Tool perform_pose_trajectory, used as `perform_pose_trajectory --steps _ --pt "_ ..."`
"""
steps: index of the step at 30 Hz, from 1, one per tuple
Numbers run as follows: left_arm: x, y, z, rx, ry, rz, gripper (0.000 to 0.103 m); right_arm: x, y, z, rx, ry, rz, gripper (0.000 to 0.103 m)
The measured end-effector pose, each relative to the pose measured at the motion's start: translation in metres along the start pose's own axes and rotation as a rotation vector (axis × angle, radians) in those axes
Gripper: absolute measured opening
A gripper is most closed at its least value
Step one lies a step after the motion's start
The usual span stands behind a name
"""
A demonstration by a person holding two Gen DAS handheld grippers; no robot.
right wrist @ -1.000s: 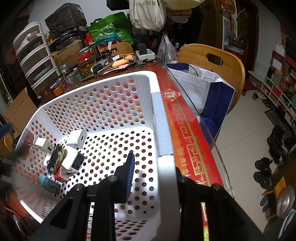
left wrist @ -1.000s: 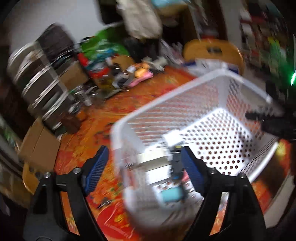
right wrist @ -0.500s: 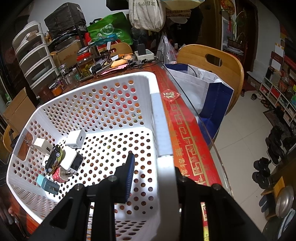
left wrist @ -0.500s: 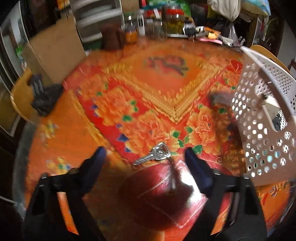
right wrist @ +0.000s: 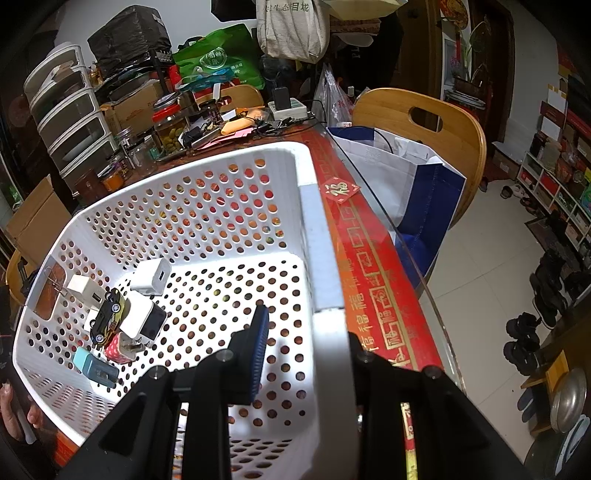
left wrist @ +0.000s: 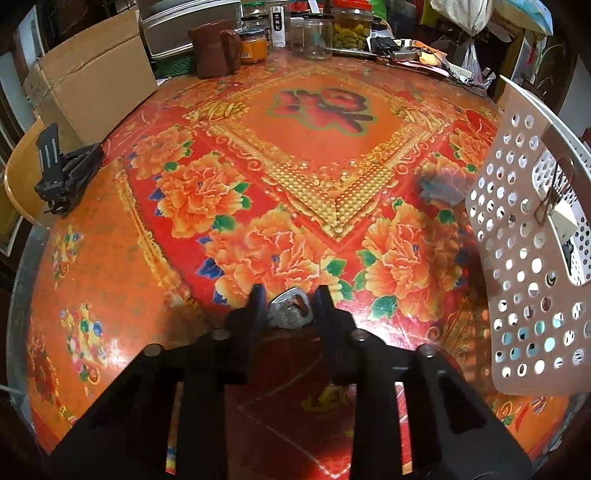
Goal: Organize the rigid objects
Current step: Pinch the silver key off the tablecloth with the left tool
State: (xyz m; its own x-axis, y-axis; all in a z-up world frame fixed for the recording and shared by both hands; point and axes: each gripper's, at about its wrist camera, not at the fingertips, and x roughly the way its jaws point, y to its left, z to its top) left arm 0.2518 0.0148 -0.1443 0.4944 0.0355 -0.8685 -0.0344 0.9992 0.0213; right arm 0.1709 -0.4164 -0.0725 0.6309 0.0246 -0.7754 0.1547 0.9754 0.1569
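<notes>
Table (left wrist: 110, 258) has a red-orange flowery cover under glass. On it: keys (left wrist: 290, 314) near the front edge, white basket (left wrist: 524, 266) on the right, jars (left wrist: 347, 29), a brown jug (left wrist: 214, 51) and a black clamp (left wrist: 66, 173) at the left edge.

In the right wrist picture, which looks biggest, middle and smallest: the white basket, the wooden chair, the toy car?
1. white basket, biggest by far, though it also sits closest to the camera.
2. wooden chair, farther off, so it may really be larger than it looks.
3. toy car, smallest, lying inside the basket.
</notes>
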Motion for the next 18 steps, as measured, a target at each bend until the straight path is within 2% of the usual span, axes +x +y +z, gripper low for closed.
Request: perform_pose_trajectory --steps 1,3,5,18 --pt "0.0 -0.001 0.0 0.004 -0.002 0.005 0.015 0.0 0.0 0.0 0.0 0.0 0.0 0.028" --pt "-0.003 -0.001 -0.002 0.008 -0.006 0.005 0.011 0.0 0.0 0.0 0.0 -0.001 0.001 0.028" --pt "-0.006 -0.001 -0.002 0.007 -0.008 0.002 0.002 0.0 0.0 0.0 0.0 0.0 0.0 0.028" --pt "-0.03 0.001 -0.006 0.015 -0.053 -0.009 0.002 0.0 0.0 0.0 0.0 0.0 0.0 0.028"
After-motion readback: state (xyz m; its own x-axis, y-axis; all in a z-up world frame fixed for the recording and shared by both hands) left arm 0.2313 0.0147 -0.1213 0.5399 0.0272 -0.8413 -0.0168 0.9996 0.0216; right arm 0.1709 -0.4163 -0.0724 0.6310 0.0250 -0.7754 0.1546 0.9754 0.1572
